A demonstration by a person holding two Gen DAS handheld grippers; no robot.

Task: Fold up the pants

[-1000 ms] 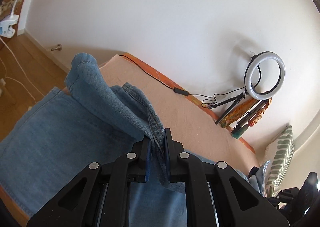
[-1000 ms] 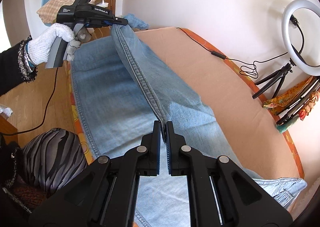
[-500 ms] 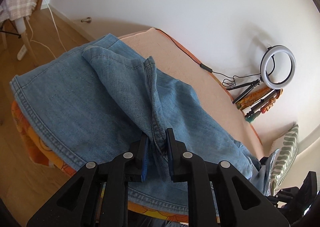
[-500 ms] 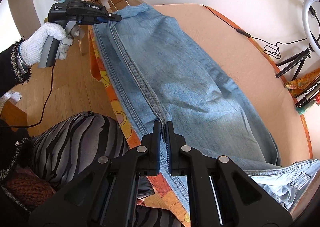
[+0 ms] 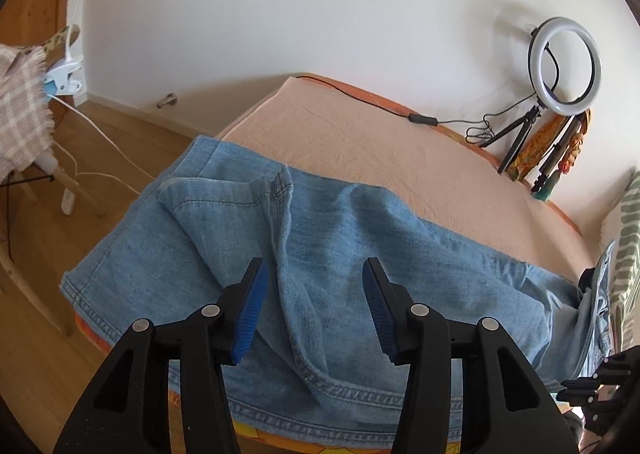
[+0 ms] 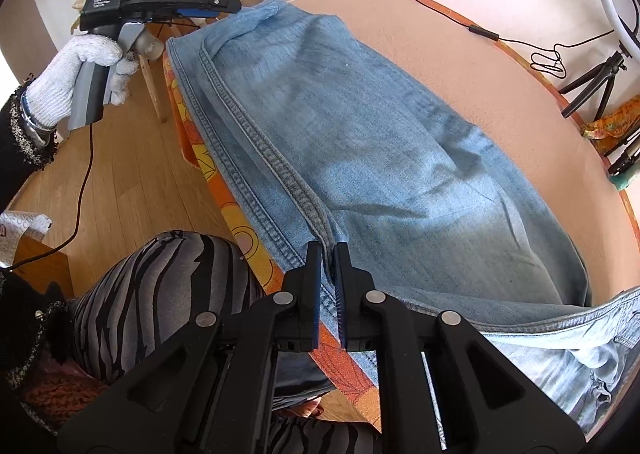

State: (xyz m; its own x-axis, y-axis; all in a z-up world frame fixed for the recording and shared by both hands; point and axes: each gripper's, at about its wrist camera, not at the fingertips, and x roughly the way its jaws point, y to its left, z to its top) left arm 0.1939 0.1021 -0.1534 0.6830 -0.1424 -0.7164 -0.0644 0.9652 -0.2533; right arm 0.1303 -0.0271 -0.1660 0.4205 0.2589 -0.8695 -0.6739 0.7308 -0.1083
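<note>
Since a second ago, one leg of the pants (image 6: 360, 126) has been carried over and laid on the other, and the left gripper (image 5: 312, 306) has let go, its jaws now standing wide above the cuffs. One pair of jeans lies on the bed (image 5: 380, 142), long axis along its near edge, cuffs at the left corner, waistband at the right. The right gripper (image 6: 328, 278) is closed on the thick side seam at mid-leg. Two grippers, one ring light (image 5: 564, 62). Likely next is the crosswise fold; the left gripper is nearer the hems.
</note>
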